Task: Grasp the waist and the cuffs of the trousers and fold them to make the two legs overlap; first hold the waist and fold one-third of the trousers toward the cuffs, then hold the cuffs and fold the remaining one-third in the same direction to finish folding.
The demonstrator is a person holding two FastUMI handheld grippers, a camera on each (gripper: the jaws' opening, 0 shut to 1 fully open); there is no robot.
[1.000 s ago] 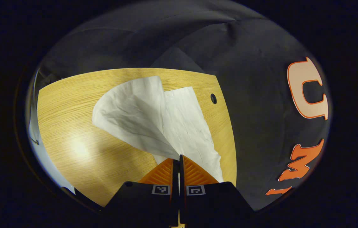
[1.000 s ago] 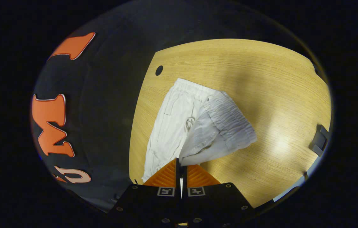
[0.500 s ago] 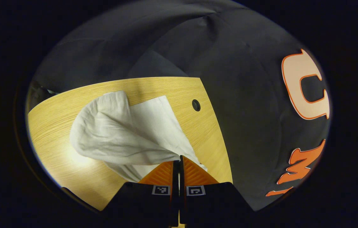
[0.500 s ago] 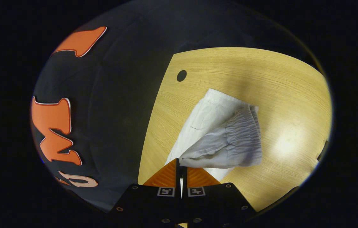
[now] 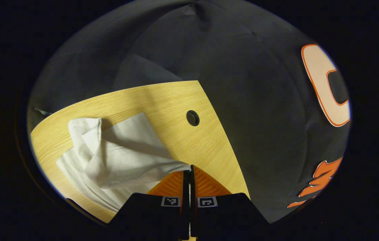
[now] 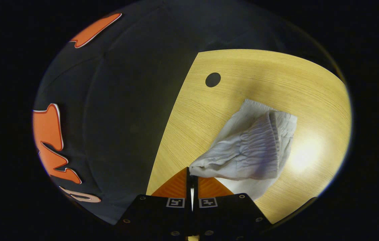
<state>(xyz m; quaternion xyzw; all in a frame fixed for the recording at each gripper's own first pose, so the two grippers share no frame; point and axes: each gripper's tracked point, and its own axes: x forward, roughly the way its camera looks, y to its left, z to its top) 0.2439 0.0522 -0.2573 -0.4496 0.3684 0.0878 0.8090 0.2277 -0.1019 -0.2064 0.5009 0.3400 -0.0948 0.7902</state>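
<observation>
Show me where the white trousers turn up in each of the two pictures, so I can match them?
Left gripper view: the white trousers lie low and left on the wooden table, a corner pinched by the left gripper.
Right gripper view: the trousers sit right of centre, their gathered waist pinched by the right gripper.
Shared landmark: the round hole in the table.

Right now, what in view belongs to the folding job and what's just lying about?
Job:
- white trousers, lifted partly off the table
- elastic waist
- left gripper, shut on a trouser edge
- right gripper, shut on the waist end

Not part of it:
- wooden table
- round hole in the tabletop
</observation>
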